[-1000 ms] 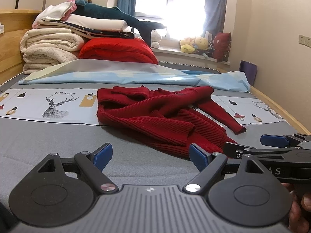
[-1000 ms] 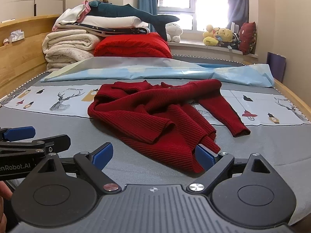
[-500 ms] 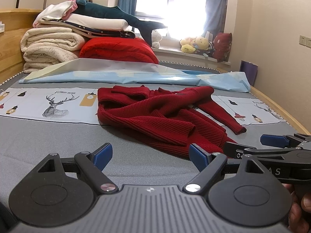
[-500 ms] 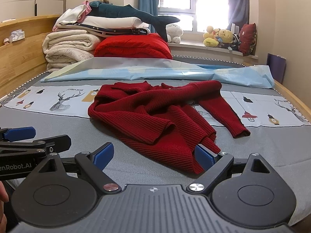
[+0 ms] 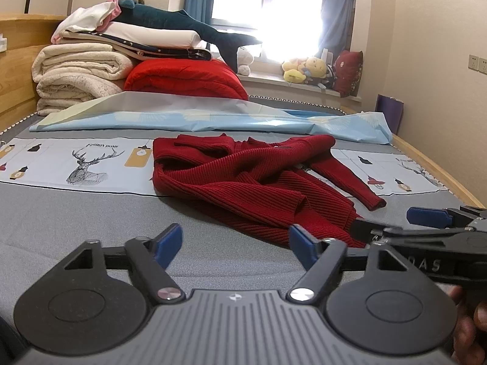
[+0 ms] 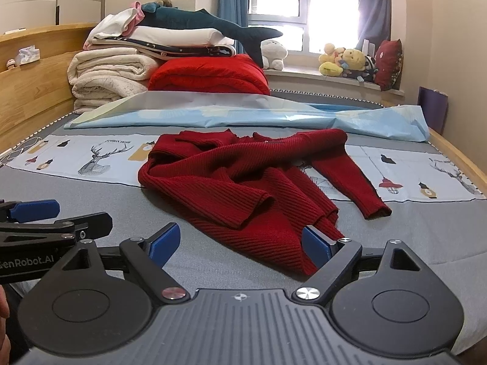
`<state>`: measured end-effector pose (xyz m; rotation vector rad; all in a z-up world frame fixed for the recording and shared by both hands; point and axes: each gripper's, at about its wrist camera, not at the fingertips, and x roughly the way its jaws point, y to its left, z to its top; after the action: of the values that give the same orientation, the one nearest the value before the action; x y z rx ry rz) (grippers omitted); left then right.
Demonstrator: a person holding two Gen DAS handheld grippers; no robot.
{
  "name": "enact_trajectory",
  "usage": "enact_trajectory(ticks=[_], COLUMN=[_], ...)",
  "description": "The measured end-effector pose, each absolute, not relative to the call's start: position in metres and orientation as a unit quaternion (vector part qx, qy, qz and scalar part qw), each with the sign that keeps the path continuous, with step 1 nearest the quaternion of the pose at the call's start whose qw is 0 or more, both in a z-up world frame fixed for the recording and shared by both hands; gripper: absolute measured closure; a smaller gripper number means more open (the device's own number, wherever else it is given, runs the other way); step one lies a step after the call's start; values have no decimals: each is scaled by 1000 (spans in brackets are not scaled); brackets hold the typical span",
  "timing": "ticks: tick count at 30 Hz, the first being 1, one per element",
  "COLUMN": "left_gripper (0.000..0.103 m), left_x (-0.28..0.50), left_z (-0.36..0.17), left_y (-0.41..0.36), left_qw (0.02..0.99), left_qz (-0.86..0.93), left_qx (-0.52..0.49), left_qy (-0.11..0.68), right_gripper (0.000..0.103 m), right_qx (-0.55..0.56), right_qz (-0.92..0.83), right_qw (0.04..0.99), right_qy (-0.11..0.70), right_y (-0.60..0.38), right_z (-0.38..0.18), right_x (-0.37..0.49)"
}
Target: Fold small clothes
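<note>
A crumpled dark red knit sweater lies in the middle of the grey bed cover, one sleeve stretched out to the right; it also shows in the right wrist view. My left gripper is open and empty, low over the cover just short of the sweater's near hem. My right gripper is open and empty, its right fingertip at the edge of the near hem. Each gripper shows from the side in the other's view.
A printed light panel with deer drawings crosses the bed under the sweater. A pale blue sheet lies behind it. Folded blankets, a red quilt and a plush shark are stacked at the back left. Wooden bed rail on the right.
Both grippers have barely moved; the views shift only slightly. The sweater lies as before.
</note>
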<state>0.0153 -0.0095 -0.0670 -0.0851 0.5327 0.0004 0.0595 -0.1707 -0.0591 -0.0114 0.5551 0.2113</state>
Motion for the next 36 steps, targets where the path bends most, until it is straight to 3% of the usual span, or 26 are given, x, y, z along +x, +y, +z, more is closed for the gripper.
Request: enact_trajectory(ticks=[4,7,12,19,23,25,29,31,32,33,36], left_gripper=[65,84,88,87,73,60,54,58,64,86,95], left_x=[18,23,43,121,183,213,253,263,267,270,272], left_z=[-69,-73,-77,-94,-121,-138,-167,-173,-174,-173,-159], left_y=[-6,-2,3,7,10,14,30,35,37,40,53], left_qw=[962,959,952,936,921,910,872,859,859,861,872], left_qz=[5,6,-5,-20,-6,8,24,33,34,30,-1], left_qx=[-38,-38,-47,-91,-132,-158,-257,-287,-286,-278,-236], left_qy=[269,280,301,338,367,383,416,422,423,425,429], right_gripper=[23,23,23,50,50,49,44,41,41,40,39], right_qx=[13,20,5,40,36,41,42,42,41,42,54], right_qz=[97,107,100,62,66,66,71,68,65,59,43], right_qw=[962,967,976,971,973,971,970,969,969,969,967], right_qy=[254,231,194,228,218,224,229,234,236,237,247], right_y=[-184,-203,-242,-276,-277,-278,-284,-285,-287,-289,-297], right_z=[-47,-27,-11,-38,-40,-42,-42,-42,-42,-43,-46], right_x=[64,81,124,161,164,165,172,176,178,180,189])
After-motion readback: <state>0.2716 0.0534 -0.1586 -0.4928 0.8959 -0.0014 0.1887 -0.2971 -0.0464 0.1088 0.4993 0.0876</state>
